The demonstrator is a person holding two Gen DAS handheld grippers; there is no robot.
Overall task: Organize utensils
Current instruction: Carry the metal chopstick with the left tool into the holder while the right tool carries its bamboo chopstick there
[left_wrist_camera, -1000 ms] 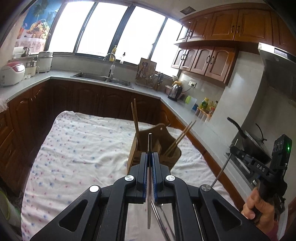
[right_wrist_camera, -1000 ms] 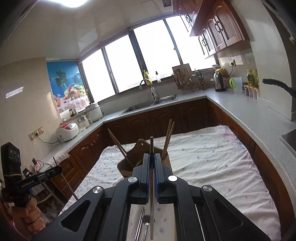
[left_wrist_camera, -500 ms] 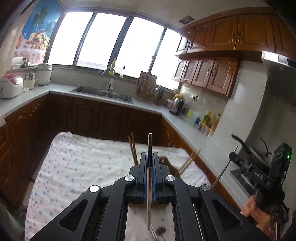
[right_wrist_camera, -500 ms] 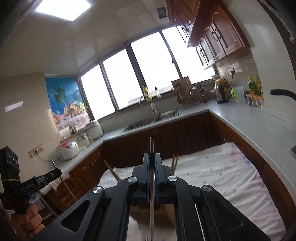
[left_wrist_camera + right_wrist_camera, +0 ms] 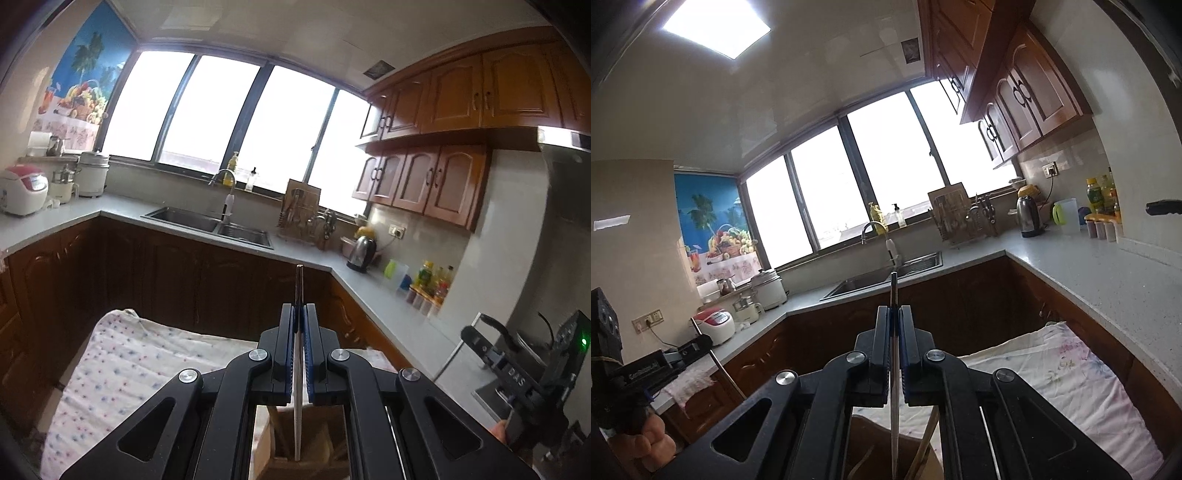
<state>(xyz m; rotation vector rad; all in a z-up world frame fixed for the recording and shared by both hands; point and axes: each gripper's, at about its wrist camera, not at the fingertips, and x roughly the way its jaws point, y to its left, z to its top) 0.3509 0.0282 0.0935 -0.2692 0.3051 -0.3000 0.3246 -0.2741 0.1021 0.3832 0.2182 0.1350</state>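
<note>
Blue-padded jaws of the left gripper (image 5: pixel 299 314) are pressed together on a thin metal utensil handle (image 5: pixel 298 354); it stands vertical at centre frame, upper end above the fingertips, lower end reaching down into a wooden utensil holder (image 5: pixel 295 439) at bottom centre. What kind of utensil it is cannot be told.

Right gripper (image 5: pixel 894 317): jaws likewise pinched on a slim metal rod-like utensil (image 5: pixel 894 369), vertical at centre, its lower end over the brown holder (image 5: pixel 871 443) at the bottom edge. A wooden chopstick (image 5: pixel 925 443) leans in that holder just right of the rod.

Holder sits on a table covered with a white floral cloth (image 5: pixel 122 369), lower left in the left view, lower right in the right view.

Lower right of the left view: the other handheld gripper (image 5: pixel 524 369), green light lit, with a thin metal piece at its tip. Lower left of the right view: a hand (image 5: pixel 646 443) holds the left unit.

Background: sink (image 5: pixel 207 221) below the windows, kettle (image 5: pixel 360 251) on the grey counter right of it, rice cooker (image 5: pixel 20 188) at far left.
</note>
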